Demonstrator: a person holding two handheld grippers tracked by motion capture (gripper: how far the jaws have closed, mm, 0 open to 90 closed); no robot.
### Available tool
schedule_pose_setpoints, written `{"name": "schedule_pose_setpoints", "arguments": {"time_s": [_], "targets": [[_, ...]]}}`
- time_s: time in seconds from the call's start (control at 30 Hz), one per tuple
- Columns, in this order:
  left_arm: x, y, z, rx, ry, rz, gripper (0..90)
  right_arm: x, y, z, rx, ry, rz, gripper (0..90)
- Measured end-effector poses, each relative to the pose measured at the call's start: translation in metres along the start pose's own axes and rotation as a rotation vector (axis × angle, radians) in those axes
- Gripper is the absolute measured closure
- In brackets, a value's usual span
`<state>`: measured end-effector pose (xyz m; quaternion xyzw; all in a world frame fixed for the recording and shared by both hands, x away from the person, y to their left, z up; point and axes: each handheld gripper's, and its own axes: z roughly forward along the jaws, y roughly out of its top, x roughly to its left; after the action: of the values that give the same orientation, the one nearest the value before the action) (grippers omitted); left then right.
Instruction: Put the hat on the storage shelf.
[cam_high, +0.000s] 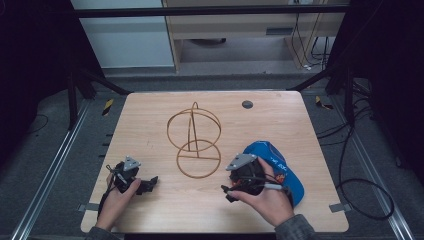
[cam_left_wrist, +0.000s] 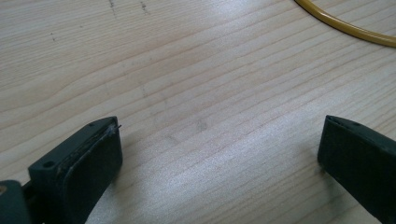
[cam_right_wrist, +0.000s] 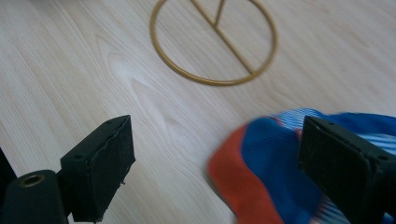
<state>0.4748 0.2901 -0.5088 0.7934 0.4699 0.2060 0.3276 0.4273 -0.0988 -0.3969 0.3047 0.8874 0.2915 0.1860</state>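
The cap (cam_high: 280, 172), blue with an orange patch, lies on the table's right side, partly under my right hand (cam_high: 270, 200). My right gripper (cam_right_wrist: 215, 154) hangs just over its near edge with the jaws spread wide and nothing between them; in the right gripper view one jaw stands over the blue cloth and the other over bare wood. My left gripper (cam_left_wrist: 219, 154) rests low near the table's front left, in my left hand (cam_high: 117, 197), its jaws also wide apart and empty, with plain wood between them.

Between my two grippers the front of the table (cam_high: 150, 115) is open. Farther in, at the middle, stands a thin gold wire stand (cam_high: 195, 137): a flat ring with a crossbar on the wood and an upright ring rising behind it. It holds nothing. The cap lies just right of the flat ring, apart from it.

A small dark disc (cam_high: 247, 104) sits near the far edge. The wooden top has rounded corners; around it are dark metal frame bars (cam_high: 210, 11), grey floor and loose cables (cam_high: 360, 195).
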Motion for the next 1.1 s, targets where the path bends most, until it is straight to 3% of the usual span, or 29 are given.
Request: {"name": "schedule_pose_setpoints", "arguments": {"time_s": [0.1,0.23,0.33,0.37,0.4,0.73,0.9,1.1], "targets": [[0.001,0.001,0.001,0.003,-0.004,0.004,0.0,-0.019,-0.003,-0.021,0.008,-0.027,0.017,12.6],[0.001,0.002,0.002,0.003,-0.006,0.007,0.0,-0.052,-0.010,-0.041,0.076,-0.083,0.057,12.5],[0.001,0.002,0.002,0.002,-0.005,0.006,0.0,-0.074,-0.015,-0.049,0.097,-0.095,0.101,13.3],[0.001,0.002,0.001,0.002,-0.004,0.006,0.0,-0.074,-0.015,-0.049,0.097,-0.095,0.101,13.3],[0.000,0.001,0.001,0.001,-0.004,0.004,0.0,-0.085,-0.020,-0.048,0.124,-0.098,0.125,14.8],[0.001,0.001,0.001,0.001,-0.006,0.005,0.0,-0.106,-0.043,-0.026,0.209,-0.030,0.191,21.1],[0.001,0.001,0.001,0.003,-0.005,0.008,0.0,-0.112,-0.054,-0.010,0.237,-0.025,0.213,29.4],[0.001,0.001,0.001,0.003,-0.005,0.007,0.0,-0.118,-0.064,-0.003,0.243,-0.002,0.246,40.3]]}}
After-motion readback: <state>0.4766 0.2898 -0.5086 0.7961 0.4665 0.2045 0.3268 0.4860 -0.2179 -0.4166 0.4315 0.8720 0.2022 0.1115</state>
